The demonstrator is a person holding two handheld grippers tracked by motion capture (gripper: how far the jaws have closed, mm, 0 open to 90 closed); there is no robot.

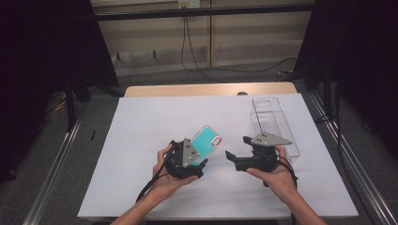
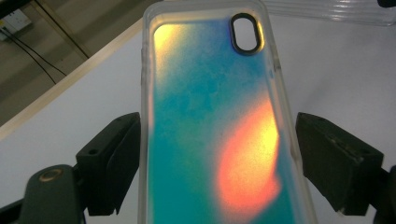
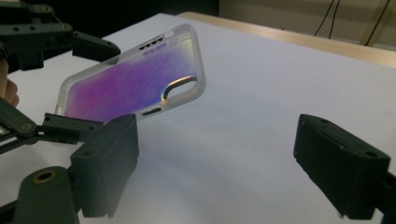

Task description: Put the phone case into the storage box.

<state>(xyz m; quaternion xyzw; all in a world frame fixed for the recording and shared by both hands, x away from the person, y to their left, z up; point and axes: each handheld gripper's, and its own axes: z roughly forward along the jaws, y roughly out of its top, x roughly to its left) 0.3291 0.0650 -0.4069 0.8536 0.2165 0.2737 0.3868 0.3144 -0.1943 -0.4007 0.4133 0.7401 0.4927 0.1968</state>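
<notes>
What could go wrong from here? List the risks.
1. The left hand-held gripper holds the phone case by its smooth side edges, tilted up off the table; it may slip or twist out.
2. The right hand-held gripper is open and close by; moving in, a jaw could knock the case loose.
3. The clear plastic box sits beside the right hand, so a wide swing might shove it.

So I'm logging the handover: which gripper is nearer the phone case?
Left. The left gripper holds the phone case between its jaws; the right gripper sits open beside it, apart.
</notes>
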